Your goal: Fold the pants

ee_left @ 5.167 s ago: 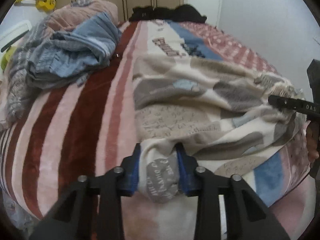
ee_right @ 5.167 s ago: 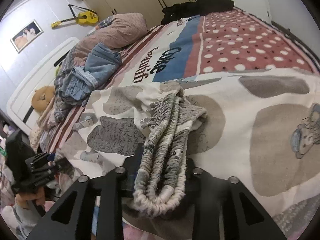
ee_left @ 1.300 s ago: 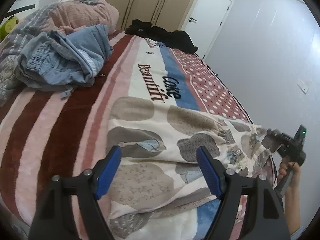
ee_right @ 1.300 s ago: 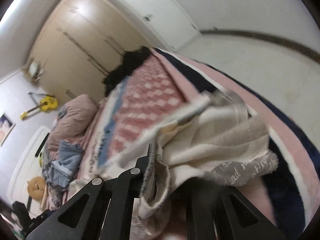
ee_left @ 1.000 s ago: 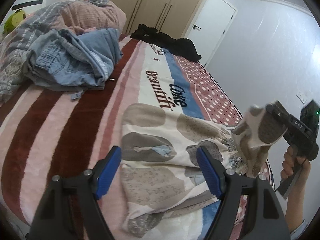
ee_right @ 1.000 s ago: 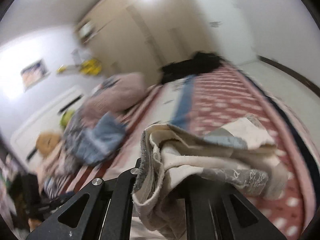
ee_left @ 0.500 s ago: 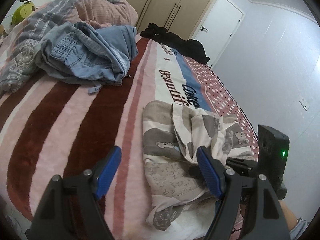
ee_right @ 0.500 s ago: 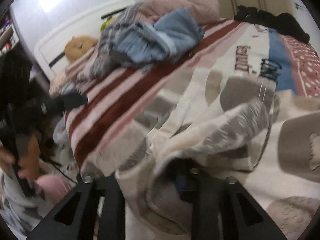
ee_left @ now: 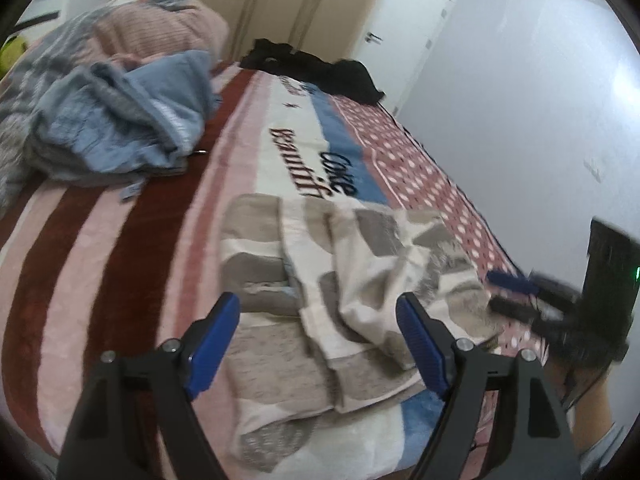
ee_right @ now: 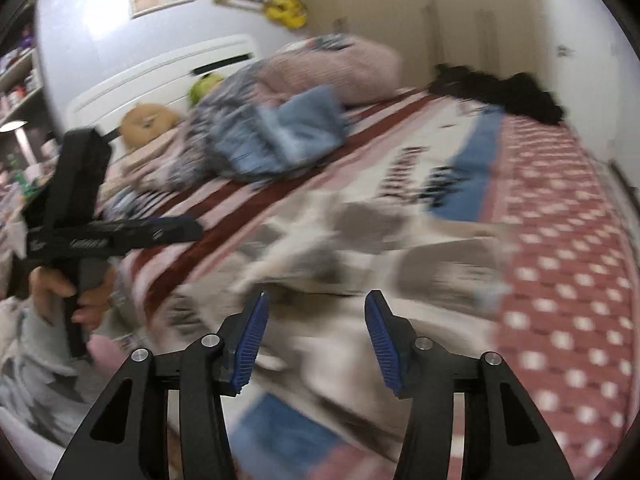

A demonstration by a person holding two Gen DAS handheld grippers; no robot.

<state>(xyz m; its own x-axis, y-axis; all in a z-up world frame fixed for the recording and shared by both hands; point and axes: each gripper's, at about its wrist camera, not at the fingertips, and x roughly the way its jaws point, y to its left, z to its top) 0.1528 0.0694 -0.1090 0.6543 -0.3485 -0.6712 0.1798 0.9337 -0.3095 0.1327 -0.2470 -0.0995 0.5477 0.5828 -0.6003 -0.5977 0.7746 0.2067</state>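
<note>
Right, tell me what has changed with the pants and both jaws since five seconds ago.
Both grippers held the pants then. The left gripper let go first; the right gripper carried its end over onto the rest, and its jaws have just been opening, nothing pinched between them. The pants now lie folded over. The blue jeans and blanket stayed put.

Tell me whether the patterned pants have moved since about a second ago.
Yes. The patterned pants had their end carried leftward, off the dotted blanket edge, folded toward the red stripes.
</note>
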